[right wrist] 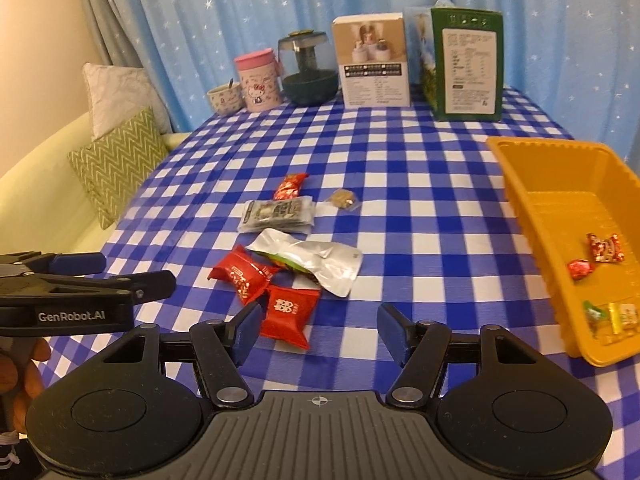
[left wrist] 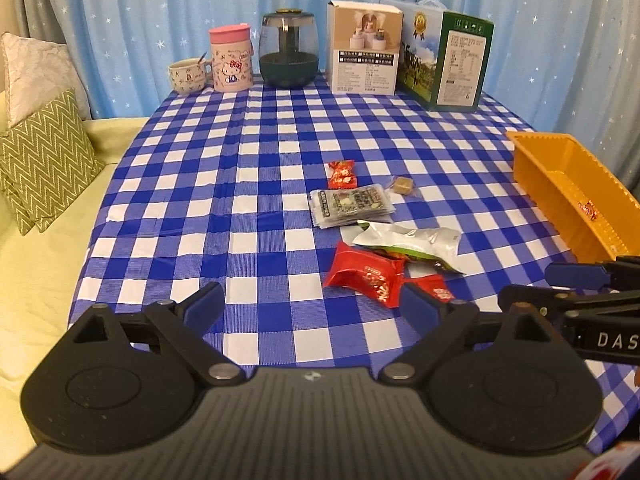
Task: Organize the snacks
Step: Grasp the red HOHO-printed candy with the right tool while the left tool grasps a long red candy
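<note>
Two grippers' fingers apart; snacks [right wrist: 276,276] beside orange tray [right wrist: 520,184].

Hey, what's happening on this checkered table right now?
A person holds two grippers over loose snacks. The left gripper and right gripper are both open and empty, near the red packets. A silver pouch and a few others still lie on the tablecloth; the orange tray already holds several candies.
</note>
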